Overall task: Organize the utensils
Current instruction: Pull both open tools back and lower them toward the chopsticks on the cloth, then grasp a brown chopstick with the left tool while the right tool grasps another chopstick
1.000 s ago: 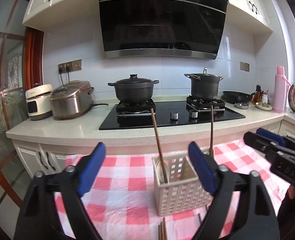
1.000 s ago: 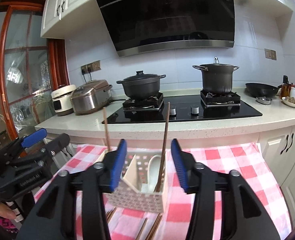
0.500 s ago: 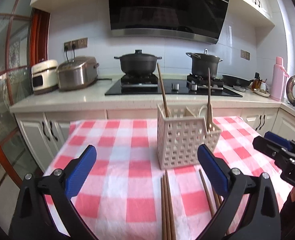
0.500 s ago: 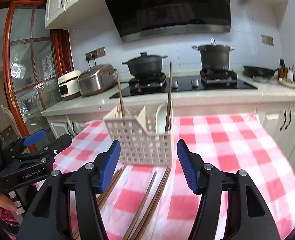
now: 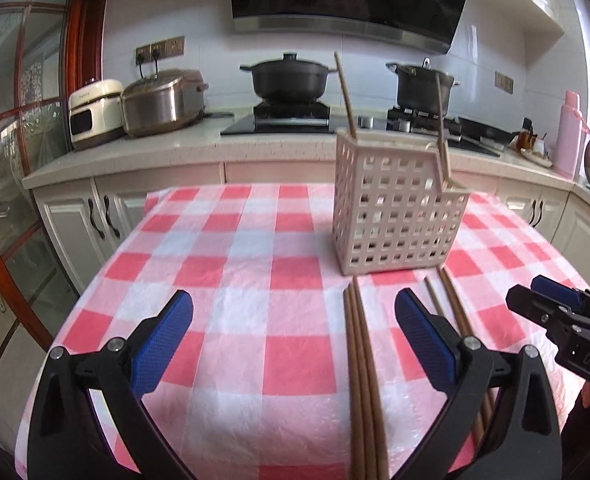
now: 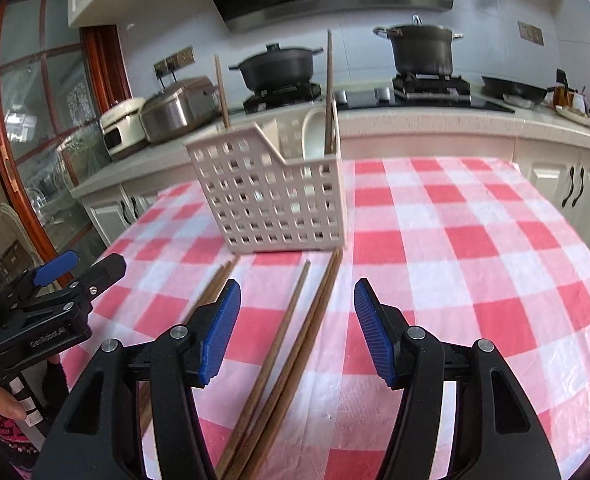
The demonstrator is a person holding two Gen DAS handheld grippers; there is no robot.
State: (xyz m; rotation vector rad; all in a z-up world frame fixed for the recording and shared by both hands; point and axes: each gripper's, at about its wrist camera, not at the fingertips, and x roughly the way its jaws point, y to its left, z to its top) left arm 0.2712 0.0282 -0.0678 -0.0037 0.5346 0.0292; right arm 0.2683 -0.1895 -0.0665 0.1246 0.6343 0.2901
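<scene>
A white perforated utensil basket (image 5: 395,208) (image 6: 275,196) stands on the red-checked tablecloth (image 5: 235,264). Two brown chopsticks (image 5: 345,92) (image 6: 329,92) stand upright in it, beside a white spoon (image 6: 315,132). Several brown chopsticks (image 5: 361,368) (image 6: 295,344) lie flat on the cloth in front of the basket. My left gripper (image 5: 293,336) is open and empty above the cloth, left of the lying chopsticks. My right gripper (image 6: 297,328) is open and empty, its jaws either side of the lying chopsticks, above them.
Behind the table runs a counter (image 5: 143,152) with a rice cooker (image 5: 163,100), a white cooker (image 5: 95,112), two black pots (image 5: 291,76) (image 6: 421,50) on a hob, a pan (image 6: 513,88) and a pink flask (image 5: 569,132). Cabinets (image 6: 567,184) below.
Both grippers have tilted downward and lowered toward the table, so the lying chopsticks now fill the lower view. Both stay open and empty.
</scene>
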